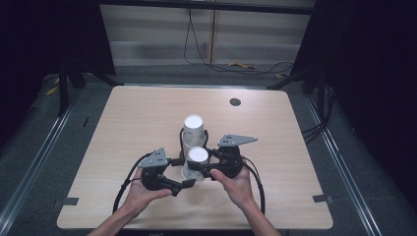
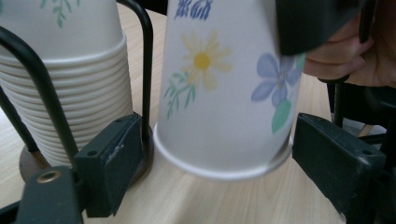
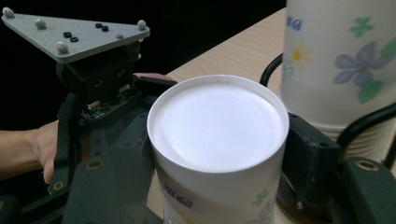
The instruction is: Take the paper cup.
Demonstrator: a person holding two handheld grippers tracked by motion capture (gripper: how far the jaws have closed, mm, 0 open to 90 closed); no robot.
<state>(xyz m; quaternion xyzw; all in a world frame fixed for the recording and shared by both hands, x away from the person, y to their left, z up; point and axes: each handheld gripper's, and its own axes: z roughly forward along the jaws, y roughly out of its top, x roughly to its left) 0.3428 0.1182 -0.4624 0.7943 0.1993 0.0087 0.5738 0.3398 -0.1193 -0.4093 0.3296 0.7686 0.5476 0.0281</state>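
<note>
One paper cup (image 1: 195, 162), upside down, sits squeezed in the right gripper (image 1: 205, 171) jaws just above the tabletop (image 1: 275, 142), beside the stack of cups (image 1: 193, 129). The left gripper (image 1: 184, 185) jaws stand apart around its rim, not pressing. Best to hold it gently and lift straight, so it won't crush.

A pale wooden worktop (image 1: 137, 128) carries a small dark round cap (image 1: 235, 102) toward one o'clock. Beyond its twelve o'clock edge, black cables (image 1: 206, 59) trail across the grey floor (image 1: 157, 73).
</note>
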